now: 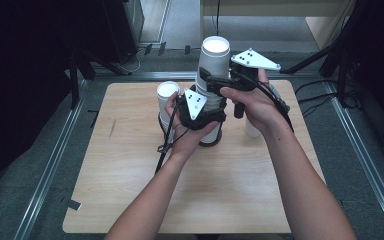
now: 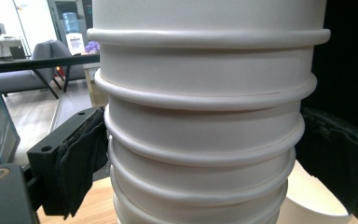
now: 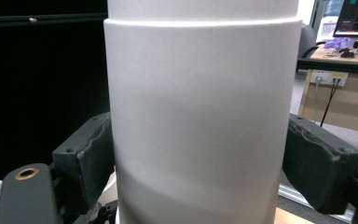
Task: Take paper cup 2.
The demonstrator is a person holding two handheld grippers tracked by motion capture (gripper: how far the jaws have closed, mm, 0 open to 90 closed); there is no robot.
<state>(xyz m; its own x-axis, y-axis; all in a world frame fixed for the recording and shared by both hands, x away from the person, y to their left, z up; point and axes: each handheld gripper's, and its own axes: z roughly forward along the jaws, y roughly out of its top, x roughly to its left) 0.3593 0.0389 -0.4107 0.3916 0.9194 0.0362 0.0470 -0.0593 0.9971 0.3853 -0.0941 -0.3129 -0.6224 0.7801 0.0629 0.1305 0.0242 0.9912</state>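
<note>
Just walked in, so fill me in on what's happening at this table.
A person is working on a tall stack of white paper cups standing on the wooden table. The left gripper clamps the lower nested cups, jaws against their rims. The right gripper grips the top cup higher up. A shorter stack stands beside it.

An office: grey sofa [image 2: 25, 65], water cooler [image 2: 72, 29], desk monitor [image 3: 355, 17].

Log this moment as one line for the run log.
left gripper: shut on cup stack | right gripper: shut on top cup | second stack: on table
</note>
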